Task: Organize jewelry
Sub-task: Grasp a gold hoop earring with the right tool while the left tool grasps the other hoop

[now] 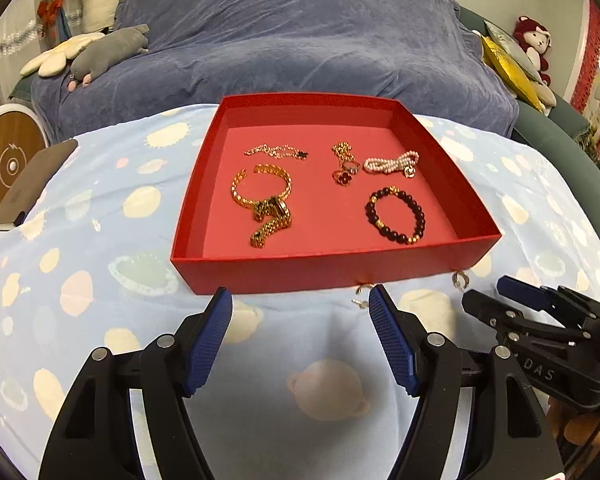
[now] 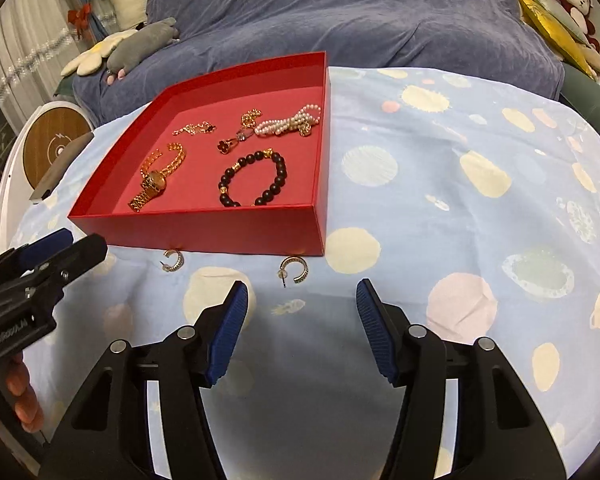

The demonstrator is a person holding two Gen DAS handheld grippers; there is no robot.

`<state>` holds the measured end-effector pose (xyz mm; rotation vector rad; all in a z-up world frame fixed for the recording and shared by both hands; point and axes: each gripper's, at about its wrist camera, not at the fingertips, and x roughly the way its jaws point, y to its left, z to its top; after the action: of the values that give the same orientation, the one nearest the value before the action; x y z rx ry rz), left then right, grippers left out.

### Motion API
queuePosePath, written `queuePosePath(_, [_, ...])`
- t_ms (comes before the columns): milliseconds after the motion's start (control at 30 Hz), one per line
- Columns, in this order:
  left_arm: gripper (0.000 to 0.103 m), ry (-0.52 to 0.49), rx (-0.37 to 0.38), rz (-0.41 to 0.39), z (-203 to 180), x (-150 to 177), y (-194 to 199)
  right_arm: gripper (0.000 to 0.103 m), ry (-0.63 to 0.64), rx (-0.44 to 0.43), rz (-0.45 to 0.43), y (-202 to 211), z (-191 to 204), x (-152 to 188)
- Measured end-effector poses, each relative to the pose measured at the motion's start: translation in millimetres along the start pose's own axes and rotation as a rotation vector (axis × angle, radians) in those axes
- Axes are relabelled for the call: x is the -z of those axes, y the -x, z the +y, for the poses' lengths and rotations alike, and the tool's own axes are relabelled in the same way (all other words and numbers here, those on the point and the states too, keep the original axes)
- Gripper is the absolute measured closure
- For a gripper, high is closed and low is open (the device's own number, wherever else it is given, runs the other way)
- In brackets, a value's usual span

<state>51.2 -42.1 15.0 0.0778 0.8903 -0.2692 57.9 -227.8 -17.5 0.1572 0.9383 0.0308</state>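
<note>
Two small gold hoop earrings lie on the pale blue cloth with cream and pink dots (image 2: pixel 440 208), just outside the front wall of your shallow red cardboard box (image 2: pixel 204 228): the left earring (image 2: pixel 173 260) sits close to the wall, the right earring (image 2: pixel 294 270) a little nearer your tools. Your right gripper (image 2: pixel 300 300) hovers above the cloth with its blue ribbed pads spread wide and nothing between them, the right earring lying just ahead of the gap. Your left gripper (image 1: pixel 300 300) is likewise spread and empty, pointed at the box's front wall, with one earring partly hidden behind its right pad. Inside the box, on the red floor, you have a gold link wristwatch (image 1: pixel 266 200) at the front left, a thin gold chain (image 1: pixel 276 151) behind it, a dark beaded bracelet with gold accents (image 1: pixel 396 216) at the front right, a white pearl strand (image 1: pixel 392 162) at the back right, and a gold chain with a red clover pendant (image 1: pixel 344 166) between the thin chain and the pearls. None of these pieces touches the walls. Behind the cloth a rumpled blue-grey blanket (image 1: pixel 300 48) covers a sofa, with a grey plush toy (image 1: pixel 108 50) on its left and a red-and-white plush monkey (image 1: pixel 534 44) at the far right. From the right wrist camera, your fingers (image 2: pixel 22 392) show at the lower left, wrapped around the left tool's handle.
</note>
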Motion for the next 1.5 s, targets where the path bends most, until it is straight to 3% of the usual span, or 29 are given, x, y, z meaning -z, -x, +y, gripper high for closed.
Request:
queuePosePath(200, [0.035, -0.005, -0.008, 0.023, -0.1, 7.0, -17.5, 0.057, 0.038, 0.029, -0.021, -10.8, 9.5, -1.7])
queuePosePath(433, [0.035, 0.01, 0.022, 0.033, -6.1, 9.4, -29.5, 0.086, 0.054, 0.036, -0.021, -11.7, 11.7, -1.5])
queuePosePath(733, [0.035, -0.015, 0.067, 0.048, -27.4, 8.0, -39.4, 0.086, 0.037, -0.006, -0.016, 0.5, 5.7, -0.3])
queuePosePath(833, [0.041, -0.012, 0.055, 0.049, -30.3, 7.2, -43.9, 0.086, 0.024, -0.017, -0.016, 5.2, 1.8, 0.1])
queuePosePath(1167, [0.08, -0.053, 0.054, 0.037, -40.9, 6.5, -45.5, 0.086, 0.017, -0.034, -0.017, 12.2, -0.5, 1.5])
queuePosePath(1267, [0.086, -0.053, 0.06, 0.038, -41.2, 5.7, -45.8, 0.086, 0.021, -0.038, -0.02, 14.3, 1.2, 2.1])
queuePosePath(1500, [0.087, -0.056, 0.077, 0.044, -40.4, 7.4, -42.8, 0.086, 0.023, -0.046, -0.018, 16.8, 2.7, 3.5])
